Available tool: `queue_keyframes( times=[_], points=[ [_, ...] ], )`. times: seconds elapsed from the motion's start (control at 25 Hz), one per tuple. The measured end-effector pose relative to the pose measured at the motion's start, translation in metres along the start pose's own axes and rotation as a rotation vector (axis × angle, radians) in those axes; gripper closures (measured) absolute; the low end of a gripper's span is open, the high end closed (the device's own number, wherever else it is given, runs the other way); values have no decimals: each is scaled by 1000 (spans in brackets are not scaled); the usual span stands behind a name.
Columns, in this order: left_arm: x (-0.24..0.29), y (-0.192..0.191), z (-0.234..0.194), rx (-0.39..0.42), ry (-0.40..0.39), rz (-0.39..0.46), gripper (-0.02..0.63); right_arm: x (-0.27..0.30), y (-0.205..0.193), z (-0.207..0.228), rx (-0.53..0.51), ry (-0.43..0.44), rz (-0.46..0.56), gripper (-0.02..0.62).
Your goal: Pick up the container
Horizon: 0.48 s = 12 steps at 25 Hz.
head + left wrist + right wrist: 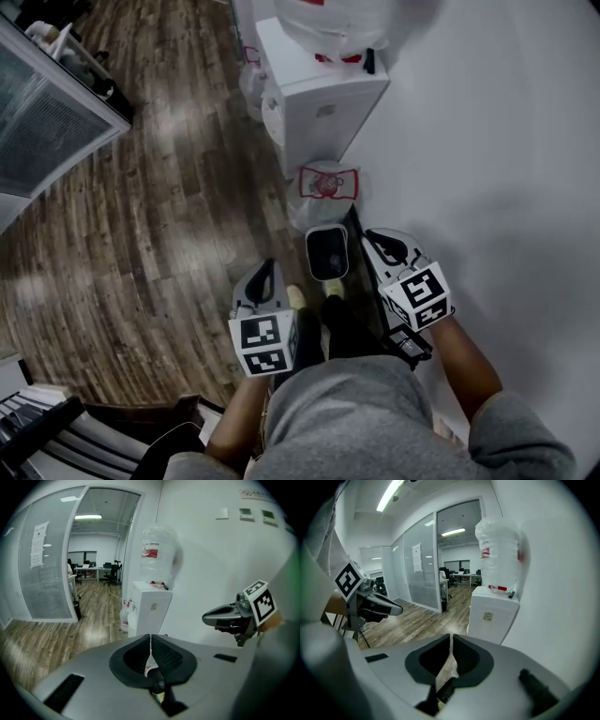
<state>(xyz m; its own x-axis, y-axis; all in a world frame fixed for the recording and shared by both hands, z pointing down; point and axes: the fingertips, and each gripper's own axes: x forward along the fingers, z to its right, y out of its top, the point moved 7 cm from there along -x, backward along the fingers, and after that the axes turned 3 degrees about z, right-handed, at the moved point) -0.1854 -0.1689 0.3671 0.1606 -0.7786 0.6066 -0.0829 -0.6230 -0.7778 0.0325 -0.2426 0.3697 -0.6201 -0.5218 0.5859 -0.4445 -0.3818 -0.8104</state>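
A small white container (326,251) with a dark opening stands on the floor by the wall, just ahead of my feet. My left gripper (269,268) hangs to its left and a little nearer to me, with its jaws together and nothing in them. To the container's right, close beside the wall, my right gripper (374,237) is also shut and empty. In the left gripper view my own jaws (150,641) meet at the tips, and the right gripper (207,618) shows at the right. The right gripper view shows its jaws (451,642) closed, with the left gripper (397,610) at the left.
A white water dispenser (319,108) with a large bottle (158,550) on top stands against the white wall (487,141) beyond the container. A plastic bag (328,183) with red print lies at its foot. Wooden floor (159,234) spreads left toward a glass partition (47,564).
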Motion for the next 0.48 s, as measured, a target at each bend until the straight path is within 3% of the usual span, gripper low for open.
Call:
queue_keyframes(
  times=[0.48],
  points=[
    [122, -119, 16, -87, -10, -254, 584, 113, -146, 33, -9, 146, -258, 565]
  ],
)
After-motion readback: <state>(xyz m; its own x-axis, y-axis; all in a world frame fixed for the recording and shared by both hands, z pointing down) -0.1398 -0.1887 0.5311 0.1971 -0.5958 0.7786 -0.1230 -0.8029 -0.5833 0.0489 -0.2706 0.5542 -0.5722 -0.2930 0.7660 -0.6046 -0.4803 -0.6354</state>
